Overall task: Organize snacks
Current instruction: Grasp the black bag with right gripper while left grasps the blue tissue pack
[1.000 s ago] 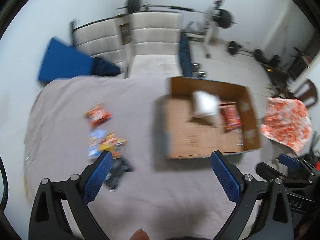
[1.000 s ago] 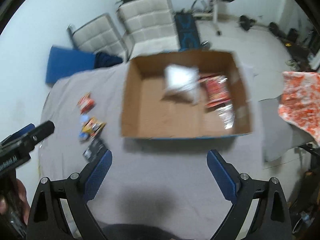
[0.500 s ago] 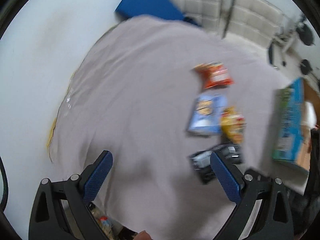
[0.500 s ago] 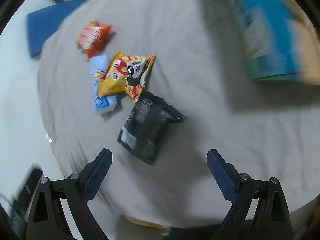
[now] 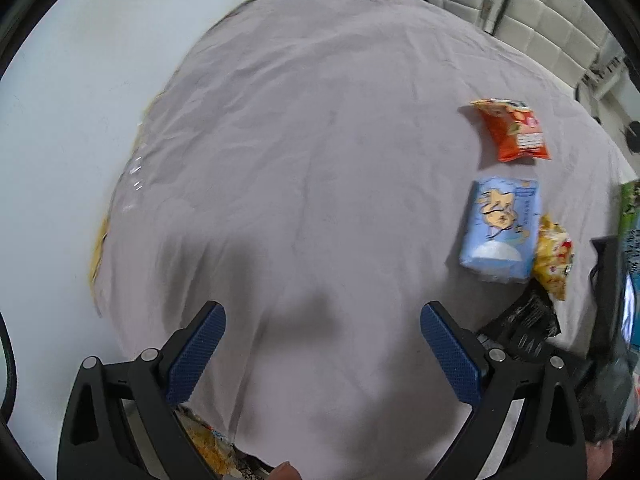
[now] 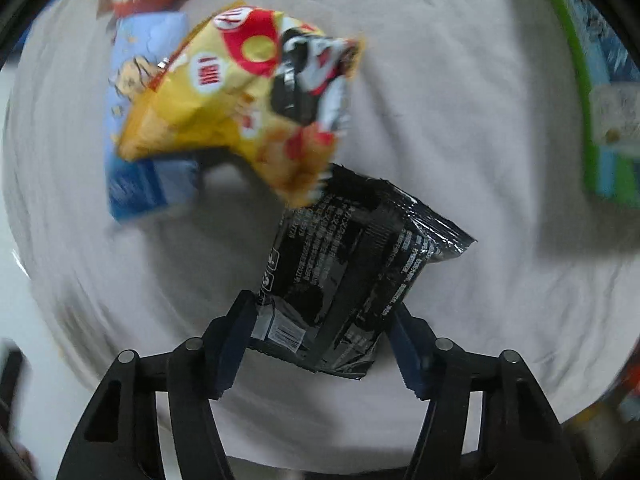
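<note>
Grey bedsheet (image 5: 304, 168), yellow chip bag (image 6: 236, 100) overlapping blue packet (image 6: 148, 184) beyond right gripper (image 6: 320, 320), jaws closing around black snack bag (image 6: 340, 280) between fingers, left gripper (image 5: 322, 348) wide open, empty, orange packet (image 5: 514, 130) far right.

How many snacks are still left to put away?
Four packets lie on the grey cloth. The right gripper is closing around the black foil packet. The yellow chip bag, pale blue packet and orange packet wait. The left gripper is open, empty.
</note>
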The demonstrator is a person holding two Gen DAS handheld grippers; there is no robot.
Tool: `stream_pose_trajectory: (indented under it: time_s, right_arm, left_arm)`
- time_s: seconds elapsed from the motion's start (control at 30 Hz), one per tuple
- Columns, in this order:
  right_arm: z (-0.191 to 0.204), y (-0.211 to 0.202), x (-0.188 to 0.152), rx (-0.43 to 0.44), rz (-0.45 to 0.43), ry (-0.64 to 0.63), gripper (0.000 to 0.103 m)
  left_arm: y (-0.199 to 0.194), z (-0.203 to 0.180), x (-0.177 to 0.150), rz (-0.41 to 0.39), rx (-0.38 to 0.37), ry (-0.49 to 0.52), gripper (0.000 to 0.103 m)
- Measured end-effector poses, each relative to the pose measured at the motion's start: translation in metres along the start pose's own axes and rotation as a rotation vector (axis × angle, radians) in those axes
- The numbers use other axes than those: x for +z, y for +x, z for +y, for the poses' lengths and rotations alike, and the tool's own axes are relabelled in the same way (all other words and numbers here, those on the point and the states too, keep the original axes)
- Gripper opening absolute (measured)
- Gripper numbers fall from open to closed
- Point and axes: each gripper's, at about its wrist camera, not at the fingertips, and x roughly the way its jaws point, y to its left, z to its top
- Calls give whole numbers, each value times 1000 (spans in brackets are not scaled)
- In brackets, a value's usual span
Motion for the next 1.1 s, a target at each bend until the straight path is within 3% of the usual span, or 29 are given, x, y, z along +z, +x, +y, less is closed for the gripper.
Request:
stream_pose_trajectory:
  time_s: [0.17,0.3,0.4,0.63,0.73,0.87,0.93,1.03,1.1]
  right_arm:
    - [-14,-8,-2,-189,-40,-162,66]
    - [-23,-8,1,-201,-34,-199,67]
    - [-26,-6,5,-165,-15,-182,68]
    - [-24,-8,14,-155,-11,-133,68]
    - [-33,-10,21,-145,-7,-120,68]
    - [-52,-20,24,-140,-4,-123,68]
    - [-57,-19,22,-133,-1,-119,68]
    - [-64,-18,22,-98,14,-111,68]
    - [-70,-15,20,-86,19,-109,68]
  left_arm:
    - [8,-34,22,43,-109,72,100]
    - [32,-67,43,115,-209,115,100]
    - [55,-87,59,179,-254,128,100]
    - [105,-116,91,248,-217,157,100]
    - [116,-126,97,271,-249,173,100]
    - [119,-134,97,246,-258,204,96]
    - [114,-136,92,223,-279,219,77]
    - [104,-131,90,216,-300,200,77]
    - [91,-122,94,189,-363,146,77]
